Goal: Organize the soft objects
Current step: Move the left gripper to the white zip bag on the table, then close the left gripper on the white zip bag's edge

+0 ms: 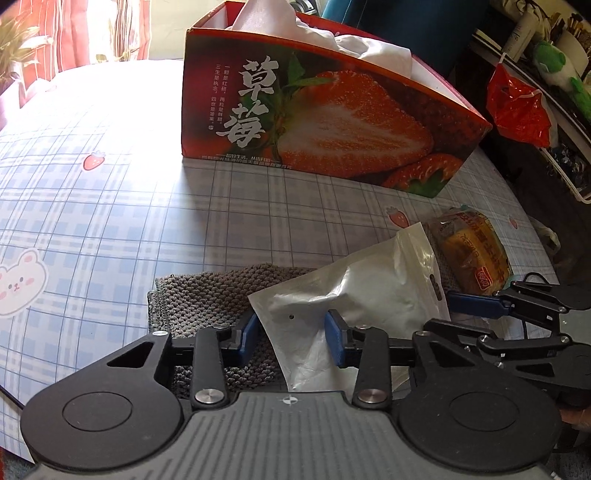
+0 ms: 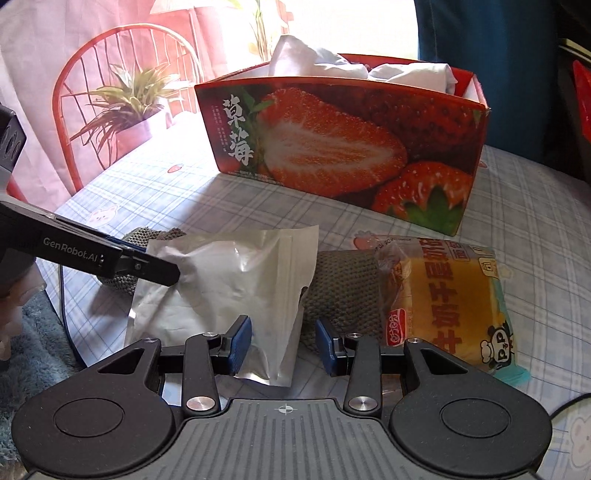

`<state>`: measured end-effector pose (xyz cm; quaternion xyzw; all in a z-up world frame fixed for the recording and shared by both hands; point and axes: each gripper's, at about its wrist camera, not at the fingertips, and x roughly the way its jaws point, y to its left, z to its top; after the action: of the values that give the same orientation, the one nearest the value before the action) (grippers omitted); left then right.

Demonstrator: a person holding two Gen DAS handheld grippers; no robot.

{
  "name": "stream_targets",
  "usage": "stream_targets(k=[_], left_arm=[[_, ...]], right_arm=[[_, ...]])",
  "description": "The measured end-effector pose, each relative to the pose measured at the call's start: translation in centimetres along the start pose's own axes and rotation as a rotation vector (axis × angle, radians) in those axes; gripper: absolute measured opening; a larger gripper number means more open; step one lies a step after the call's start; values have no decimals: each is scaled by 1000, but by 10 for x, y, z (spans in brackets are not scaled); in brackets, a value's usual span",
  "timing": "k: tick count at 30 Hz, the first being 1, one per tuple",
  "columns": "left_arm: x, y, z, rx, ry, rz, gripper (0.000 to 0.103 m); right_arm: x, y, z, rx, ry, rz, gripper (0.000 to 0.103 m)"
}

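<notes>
A silver-white foil pouch [image 1: 365, 291] lies across a grey knitted cloth [image 1: 207, 295] on the checked tablecloth. My left gripper [image 1: 291, 332] is open, its blue pads on either side of the pouch's near corner. In the right wrist view the pouch [image 2: 236, 280] lies on the cloth [image 2: 343, 288], and my right gripper [image 2: 284, 345] is open around the pouch's near edge. The left gripper's fingers [image 2: 155, 267] touch the pouch from the left. A wrapped yellow cake [image 2: 450, 299] lies right of the cloth; it also shows in the left wrist view [image 1: 469, 254].
A red strawberry-print box [image 1: 325, 122] stands behind with white fabric [image 1: 332, 33] in it; it shows in the right wrist view [image 2: 343, 147] too. A red chair [image 2: 122, 85] and a plant [image 2: 129, 99] stand beyond the table. A red plastic bag [image 1: 517, 103] hangs at right.
</notes>
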<state>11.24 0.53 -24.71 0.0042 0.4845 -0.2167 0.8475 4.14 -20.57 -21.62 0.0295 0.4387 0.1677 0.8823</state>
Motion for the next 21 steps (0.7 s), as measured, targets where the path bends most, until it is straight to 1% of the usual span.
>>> stream_targets(k=[6,12,14,17,19,20,21], left_arm=[[14,-2,25,34,-34,29,31],[31,2,49,0,-77,30,30],[30,6,49,-22,-86,16,30],[18,12,46,-49,-113,-28,31],[4,19,39,-87,-140,-71,36],[0,21,35,-100,-146,-80,39],[-6,24,29,-116,-155,-85,39]], right_arm=[[9,6,5,-8,8,15,37],[23,0,14,44,-7,13,37],[26,-2,15,72,-18,15,37],[24,-4,11,102,-37,20,37],[23,-3,8,110,-58,10,37],[21,1,7,87,-71,-4,37],[20,4,5,72,-83,-14,37]])
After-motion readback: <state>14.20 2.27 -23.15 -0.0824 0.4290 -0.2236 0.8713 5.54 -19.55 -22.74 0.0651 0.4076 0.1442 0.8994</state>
